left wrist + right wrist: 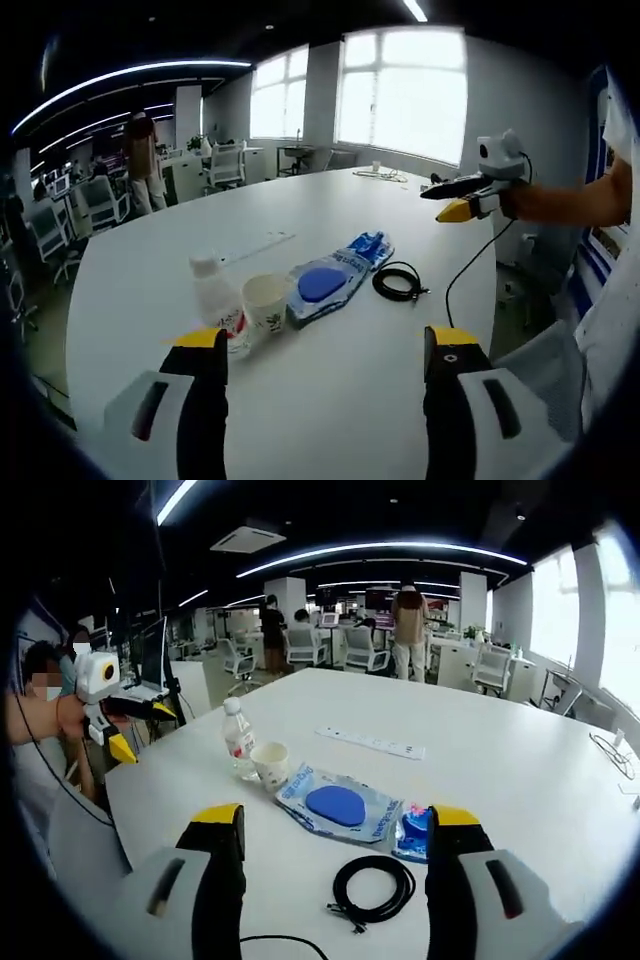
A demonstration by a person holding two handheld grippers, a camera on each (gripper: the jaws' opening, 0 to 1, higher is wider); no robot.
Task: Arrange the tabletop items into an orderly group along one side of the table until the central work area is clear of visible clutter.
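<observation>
Bright window (404,88) glare, ceiling strip lights (380,548), soft shadows, sharp focus, strong fisheye edge bending.

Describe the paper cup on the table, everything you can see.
The paper cup is small, off-white, with a faint printed mark on its side. It stands upright and open-topped on the white table, close beside the plastic bottle, possibly touching it. The blue-and-clear packet lies just on its other side. Contents can't be seen. Neither gripper touches it.
</observation>
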